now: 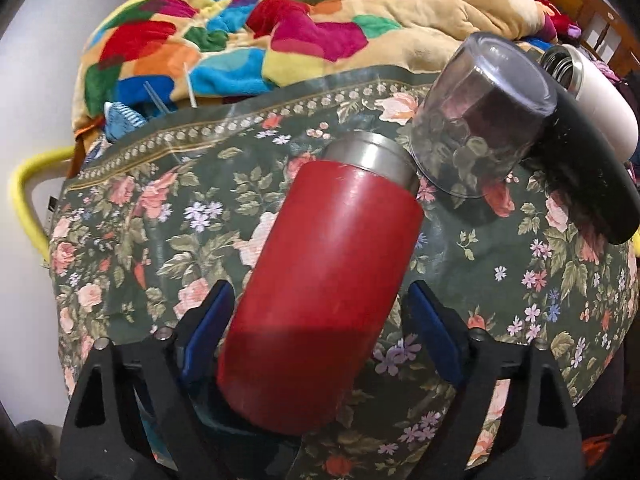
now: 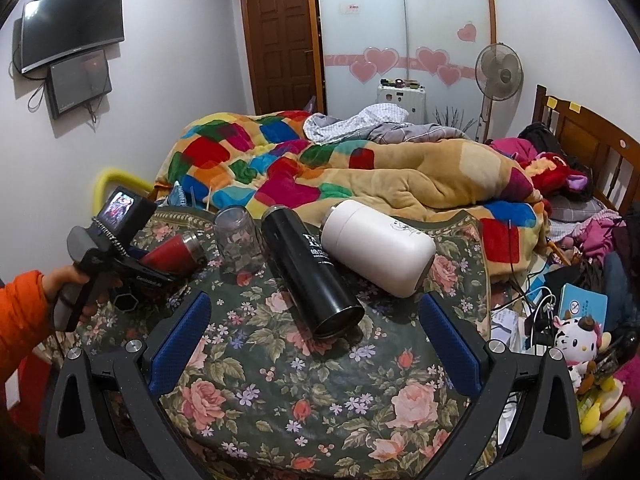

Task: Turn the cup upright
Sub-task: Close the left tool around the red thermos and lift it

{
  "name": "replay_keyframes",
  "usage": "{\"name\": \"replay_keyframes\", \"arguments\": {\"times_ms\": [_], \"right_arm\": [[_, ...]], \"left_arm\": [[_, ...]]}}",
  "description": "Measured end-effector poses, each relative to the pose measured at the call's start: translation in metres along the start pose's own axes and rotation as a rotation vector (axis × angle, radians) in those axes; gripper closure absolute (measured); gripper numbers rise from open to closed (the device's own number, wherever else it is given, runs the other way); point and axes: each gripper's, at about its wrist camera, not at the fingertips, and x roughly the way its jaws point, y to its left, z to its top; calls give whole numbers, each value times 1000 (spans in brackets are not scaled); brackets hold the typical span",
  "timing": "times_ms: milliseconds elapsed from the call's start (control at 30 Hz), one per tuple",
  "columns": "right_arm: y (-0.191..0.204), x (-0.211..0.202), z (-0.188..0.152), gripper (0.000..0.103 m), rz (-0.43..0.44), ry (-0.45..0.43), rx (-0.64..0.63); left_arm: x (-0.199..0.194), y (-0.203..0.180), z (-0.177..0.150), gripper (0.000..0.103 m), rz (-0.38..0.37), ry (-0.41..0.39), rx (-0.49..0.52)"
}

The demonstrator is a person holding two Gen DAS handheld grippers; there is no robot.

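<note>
A red cup (image 1: 320,300) with a steel rim lies on its side on the floral table (image 1: 160,208), between the blue pads of my left gripper (image 1: 320,316). The jaws stand wide on either side of it, with a gap on the right. It also shows in the right wrist view (image 2: 176,254), in front of the left gripper (image 2: 132,264). My right gripper (image 2: 316,328) is open and empty above the near part of the table (image 2: 320,408). A black cup (image 2: 312,276) and a white cup (image 2: 380,246) lie on their sides ahead of it.
A clear glass (image 1: 480,120) stands mouth down just right of the red cup's rim, also in the right wrist view (image 2: 236,240). The black cup (image 1: 584,168) and white cup (image 1: 596,92) lie behind it. A bed with a colourful blanket (image 2: 360,172) borders the table's far edge.
</note>
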Motion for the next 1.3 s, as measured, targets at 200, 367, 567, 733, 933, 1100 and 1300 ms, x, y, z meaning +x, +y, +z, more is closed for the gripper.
{"name": "replay_keyframes", "arguments": {"times_ms": [200, 367, 567, 733, 933, 1100, 1300], "right_arm": [[2, 1, 0, 0, 6, 2, 0], [4, -1, -1, 0, 8, -3, 2], [4, -6, -2, 0, 6, -12, 0], [6, -19, -2, 0, 4, -39, -5], [7, -38, -2, 0, 7, -78, -4], [8, -54, -5, 0, 11, -108, -5], [8, -71, -11, 0, 13, -132, -12]], "left_arm": [[5, 3, 7, 28, 4, 14, -12], [2, -1, 6, 33, 12, -8, -27], [-17, -20, 4, 38, -10, -51, -29], [-46, -37, 2, 41, -31, -88, -30], [-92, -63, -9, 41, -58, -164, 4], [-120, -86, -25, 41, -80, -204, 30], [-142, -126, -49, 41, -121, -241, 92]]}}
